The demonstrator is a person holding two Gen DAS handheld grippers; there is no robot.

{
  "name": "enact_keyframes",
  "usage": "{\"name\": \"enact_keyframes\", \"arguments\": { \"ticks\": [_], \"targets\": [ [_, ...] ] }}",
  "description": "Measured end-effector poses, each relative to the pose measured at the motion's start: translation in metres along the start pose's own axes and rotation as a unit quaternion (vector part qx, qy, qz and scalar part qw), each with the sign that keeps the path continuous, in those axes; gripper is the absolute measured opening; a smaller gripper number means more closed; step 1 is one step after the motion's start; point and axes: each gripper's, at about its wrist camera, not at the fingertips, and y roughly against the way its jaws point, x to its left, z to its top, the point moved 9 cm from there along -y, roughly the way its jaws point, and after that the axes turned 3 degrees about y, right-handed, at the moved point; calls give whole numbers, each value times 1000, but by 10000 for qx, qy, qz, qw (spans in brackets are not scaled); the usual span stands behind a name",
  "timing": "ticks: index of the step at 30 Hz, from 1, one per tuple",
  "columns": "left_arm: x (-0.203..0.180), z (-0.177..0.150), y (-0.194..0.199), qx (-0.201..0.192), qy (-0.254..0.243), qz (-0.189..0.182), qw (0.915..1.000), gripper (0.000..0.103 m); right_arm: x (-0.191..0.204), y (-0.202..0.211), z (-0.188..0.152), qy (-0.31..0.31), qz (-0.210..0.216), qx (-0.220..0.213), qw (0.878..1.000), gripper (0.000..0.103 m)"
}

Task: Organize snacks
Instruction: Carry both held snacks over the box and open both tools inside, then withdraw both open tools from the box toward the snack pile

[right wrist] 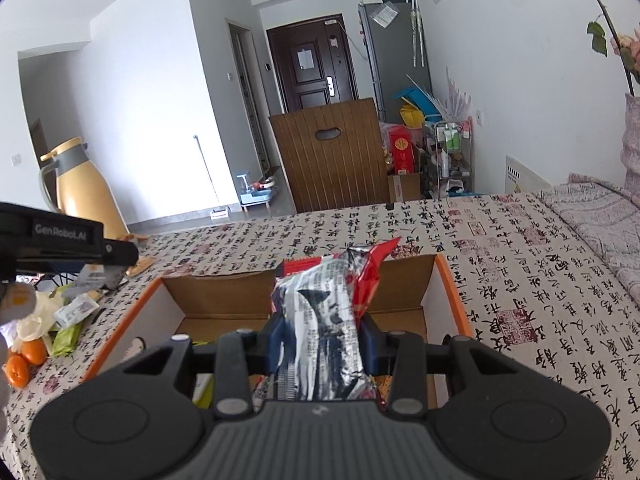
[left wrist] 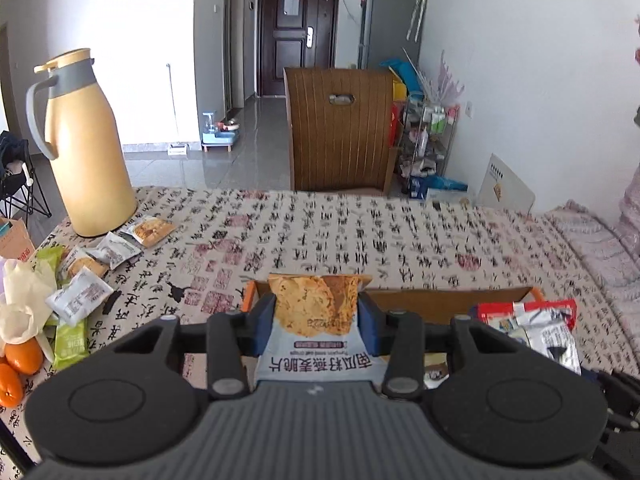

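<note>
My left gripper [left wrist: 316,326] is shut on a grey-blue cracker packet [left wrist: 314,320] with a photo of round crisps, held at the left end of the orange-edged cardboard box [left wrist: 448,300]. In the right wrist view my right gripper [right wrist: 320,338] is shut on a crumpled red and silver snack bag [right wrist: 328,312], held over the open box [right wrist: 448,292]. That same bag [left wrist: 536,328] shows at the right in the left wrist view. Several loose snack packets [left wrist: 84,276] lie on the table at the left.
A tall yellow thermos jug [left wrist: 86,144] stands at the table's far left. Oranges [left wrist: 18,364] and green packets [left wrist: 70,340] lie near the left edge. A wooden chair back [left wrist: 340,128] rises behind the patterned tablecloth [left wrist: 400,240]. A folded cloth [right wrist: 592,216] lies at the right.
</note>
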Motion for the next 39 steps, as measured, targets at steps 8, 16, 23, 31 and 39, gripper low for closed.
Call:
{"name": "enact_keyframes", "arguments": {
  "ticks": [8, 16, 23, 31, 39],
  "targets": [
    [6, -20, -18, 276, 12, 30, 9996, 47, 2, -11, -8, 29, -21, 136, 9999, 42],
    [0, -30, -10, 162, -161, 69, 9997, 98, -3, -2, -9, -36, -81, 61, 9999, 87],
    [-3, -40, 0, 222, -123, -3, 9997, 103, -6, 14, -11, -28, -127, -35, 9999, 103],
    [2, -53, 19, 162, -75, -49, 9998, 103, -7, 38, -23, -17, -179, -110, 9998, 103],
    [10, -72, 52, -48, -40, -170, 9998, 103, 1, 67, -37, 43, -123, -200, 9997, 103]
  ]
}}
